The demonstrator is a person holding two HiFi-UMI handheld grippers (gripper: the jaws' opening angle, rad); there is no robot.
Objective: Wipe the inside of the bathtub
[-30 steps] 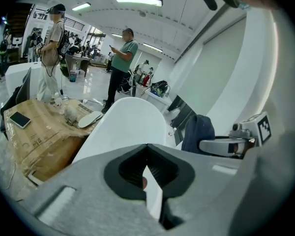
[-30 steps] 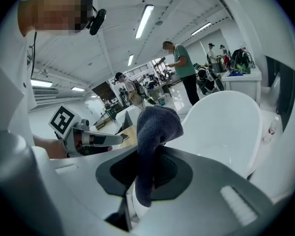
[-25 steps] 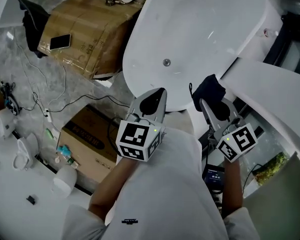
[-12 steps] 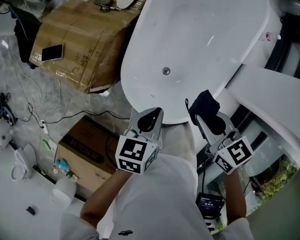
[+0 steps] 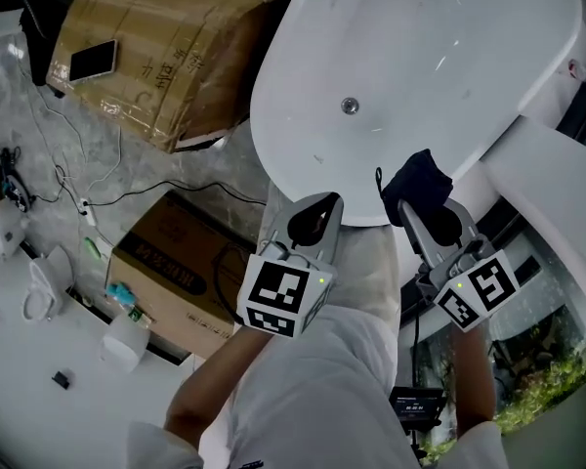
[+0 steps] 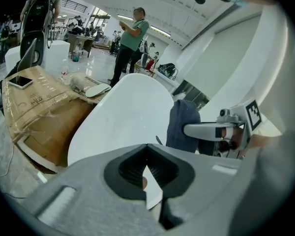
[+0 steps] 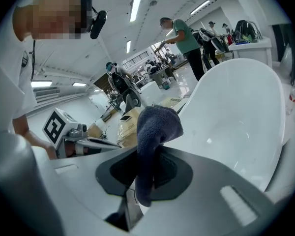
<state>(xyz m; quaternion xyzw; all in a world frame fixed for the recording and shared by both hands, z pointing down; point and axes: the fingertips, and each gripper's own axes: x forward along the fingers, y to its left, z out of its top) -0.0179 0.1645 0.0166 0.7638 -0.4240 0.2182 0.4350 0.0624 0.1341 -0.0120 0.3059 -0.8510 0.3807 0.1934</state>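
Observation:
The white bathtub [image 5: 420,57] lies ahead of me, its drain [image 5: 350,106] near the middle of the floor. My right gripper [image 5: 422,203] hovers over the tub's near rim, shut on a dark blue cloth [image 5: 415,184] that bunches above the jaws. The right gripper view shows the cloth [image 7: 157,124] pinched between the jaws and hanging down, with the tub [image 7: 236,112] beyond. My left gripper [image 5: 315,208] is shut with nothing in it, just short of the near rim. In the left gripper view the tub [image 6: 123,117] and the cloth [image 6: 183,122] show ahead.
A taped cardboard box [image 5: 156,47] with a phone [image 5: 90,60] on it stands left of the tub. A second box [image 5: 176,262] and cables lie on the floor. Another white fixture [image 5: 547,193] crowds the right side. A person [image 6: 130,43] stands beyond the tub.
The head view has shifted, so the tub and boxes sit differently in frame. Both grippers stay by the tub's near rim, the cloth still held in the right one.

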